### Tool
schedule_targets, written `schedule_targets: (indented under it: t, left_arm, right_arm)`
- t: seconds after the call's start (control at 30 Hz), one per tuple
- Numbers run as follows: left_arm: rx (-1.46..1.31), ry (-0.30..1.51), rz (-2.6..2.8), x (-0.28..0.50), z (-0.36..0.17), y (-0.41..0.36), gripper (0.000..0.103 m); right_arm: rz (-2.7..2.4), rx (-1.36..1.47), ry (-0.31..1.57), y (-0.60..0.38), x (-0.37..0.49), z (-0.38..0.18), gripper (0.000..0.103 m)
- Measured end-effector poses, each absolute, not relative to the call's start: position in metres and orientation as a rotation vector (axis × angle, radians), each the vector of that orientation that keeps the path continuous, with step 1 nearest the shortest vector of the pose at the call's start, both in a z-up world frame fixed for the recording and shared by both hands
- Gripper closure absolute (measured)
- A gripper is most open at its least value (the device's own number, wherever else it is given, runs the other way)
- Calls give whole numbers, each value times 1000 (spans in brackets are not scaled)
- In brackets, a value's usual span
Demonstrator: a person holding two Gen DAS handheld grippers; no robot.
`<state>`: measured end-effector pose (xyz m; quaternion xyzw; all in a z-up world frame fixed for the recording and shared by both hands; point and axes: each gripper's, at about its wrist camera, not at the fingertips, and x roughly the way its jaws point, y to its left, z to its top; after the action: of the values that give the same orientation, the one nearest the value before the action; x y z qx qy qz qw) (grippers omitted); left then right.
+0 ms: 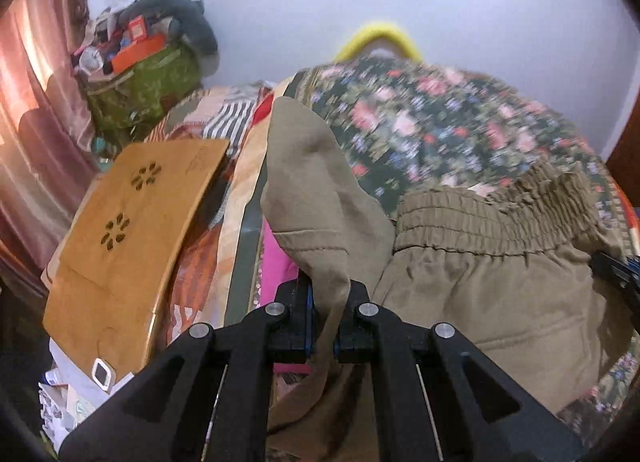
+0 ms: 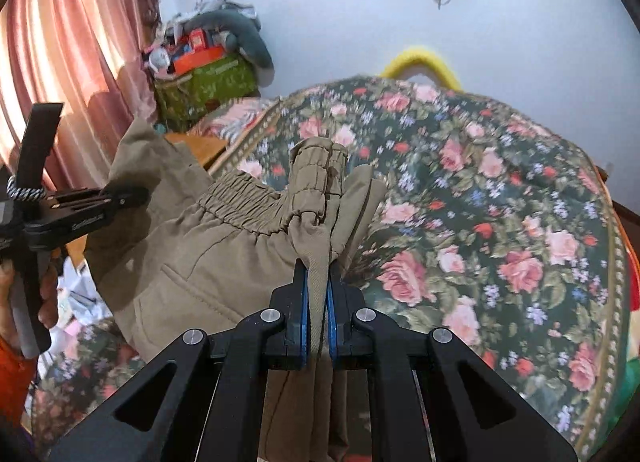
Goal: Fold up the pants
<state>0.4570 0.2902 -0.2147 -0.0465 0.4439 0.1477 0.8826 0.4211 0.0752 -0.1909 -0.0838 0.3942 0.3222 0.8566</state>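
Right wrist view showed your right gripper (image 2: 318,294) pinching the khaki pants (image 2: 224,258) just below the waistband (image 2: 244,202); your left gripper (image 1: 328,302) clamped a hem, the soft, limp cloth draping beyond onto the floral bedspread (image 2: 500,222).

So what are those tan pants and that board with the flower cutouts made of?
The pants look like matte woven cotton twill: fine diagonal weave, stitched seams, gathered elastic waistband. The board looks like smooth, lightly glossy bamboo or wood; faint grain and clean cutouts suggest it, though it could be laminate.
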Motion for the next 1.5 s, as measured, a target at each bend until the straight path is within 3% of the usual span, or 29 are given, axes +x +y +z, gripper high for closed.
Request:
schedule_targets:
  t: [0.23,0.37,0.43,0.83,1.07,1.23,1.5]
  left_arm:
    - [-153,1081,336,475,-281,317,93]
    - [-116,1127,350,466,-304,321,74]
    - [-97,1133,371,459,-307,323,69]
    - [-128,1197,380,398,-307,335,64]
    - [-168,1094,314,358,-246,313,64]
    - [-115,934,249,309,-171,277,64]
    - [-49,645,196,204,-54,218,64]
  right_arm:
    - [669,-199,901,83,428,-224,94]
    - [662,-224,915,78,424,-226,82]
    - [658,-244,920,72,417,-225,82]
    - [678,-251,924,37,356,-212,70]
    - [679,-255,826,24,321,-170,70]
    - [704,-246,673,16,280,-114,62]
    - [752,-182,419,-2,196,-35,62]
